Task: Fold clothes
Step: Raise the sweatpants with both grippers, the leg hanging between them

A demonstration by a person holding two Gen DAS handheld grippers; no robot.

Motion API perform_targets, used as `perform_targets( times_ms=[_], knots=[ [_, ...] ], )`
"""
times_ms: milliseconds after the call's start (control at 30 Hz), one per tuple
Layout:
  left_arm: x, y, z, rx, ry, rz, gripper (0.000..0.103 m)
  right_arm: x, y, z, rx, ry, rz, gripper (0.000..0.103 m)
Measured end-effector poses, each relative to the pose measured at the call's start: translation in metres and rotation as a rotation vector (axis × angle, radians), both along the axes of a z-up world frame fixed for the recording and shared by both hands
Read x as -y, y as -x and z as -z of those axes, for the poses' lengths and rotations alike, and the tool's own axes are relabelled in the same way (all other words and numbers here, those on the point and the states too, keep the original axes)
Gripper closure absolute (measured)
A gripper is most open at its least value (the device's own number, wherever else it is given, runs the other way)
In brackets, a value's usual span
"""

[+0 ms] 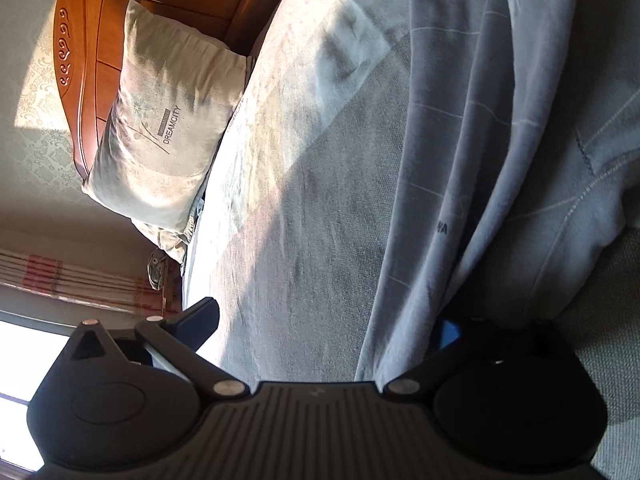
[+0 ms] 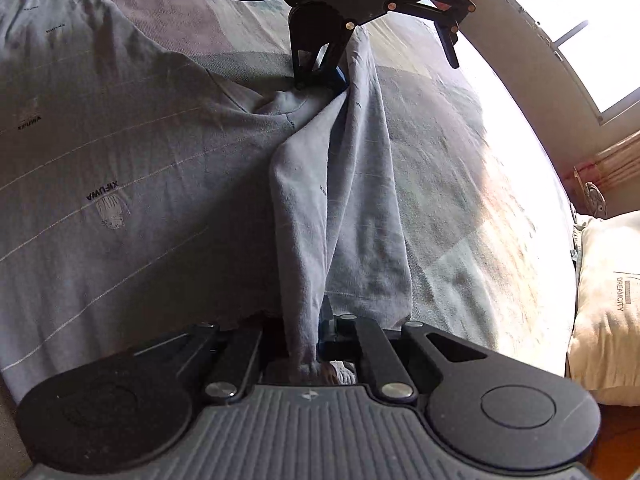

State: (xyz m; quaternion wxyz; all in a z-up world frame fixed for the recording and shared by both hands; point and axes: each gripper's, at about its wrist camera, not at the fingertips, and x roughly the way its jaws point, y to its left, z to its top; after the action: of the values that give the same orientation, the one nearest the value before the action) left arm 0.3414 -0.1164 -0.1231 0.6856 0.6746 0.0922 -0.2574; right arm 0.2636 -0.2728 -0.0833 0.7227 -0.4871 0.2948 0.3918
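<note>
Sunlit from a window [image 2: 576, 36], our bed [image 2: 460, 152] carries a grey-blue garment [image 2: 120, 152] with thin pale stripes, spread over its left part in the right wrist view. One strip of it, likely a sleeve or side edge, is lifted off the sheet and stretched between our two grippers.

Our right gripper [image 2: 310, 344] has its fingers closed on the near end of that strip, cloth bunched between them. Our left gripper [image 2: 320, 76] grips the far end; its jaws look pinched together there, though in its own view the cloth hides the contact.

We judge the fabric light, soft and limp, a brushed knit: it sags and twists between holds, keeps no crease unaided, and grips well without slipping. Holds at hems, seams or corners suit it best, with both ends kept taut so the edge lands straight. A pillow [image 1: 160, 120] rests against the headboard [image 1: 92, 52].
</note>
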Motion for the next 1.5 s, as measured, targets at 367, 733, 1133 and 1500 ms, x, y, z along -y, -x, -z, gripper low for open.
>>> perform_targets(
  times_ms=[367, 733, 1133, 1500],
  knots=[
    [0.000, 0.025, 0.019, -0.061, -0.045, -0.027, 0.075, 0.005, 0.007, -0.003, 0.007, 0.010, 0.006, 0.095],
    [0.006, 0.029, -0.001, -0.178, -0.075, -0.087, 0.100, 0.012, 0.012, -0.011, 0.037, 0.015, -0.015, 0.095],
    [-0.011, 0.072, -0.055, -0.351, -0.150, -0.031, 0.101, 0.032, 0.025, -0.055, 0.078, 0.023, -0.089, 0.096],
    [0.000, 0.134, -0.095, -0.537, -0.123, 0.050, 0.101, 0.056, 0.041, -0.069, 0.041, 0.092, -0.196, 0.096]
  ],
)
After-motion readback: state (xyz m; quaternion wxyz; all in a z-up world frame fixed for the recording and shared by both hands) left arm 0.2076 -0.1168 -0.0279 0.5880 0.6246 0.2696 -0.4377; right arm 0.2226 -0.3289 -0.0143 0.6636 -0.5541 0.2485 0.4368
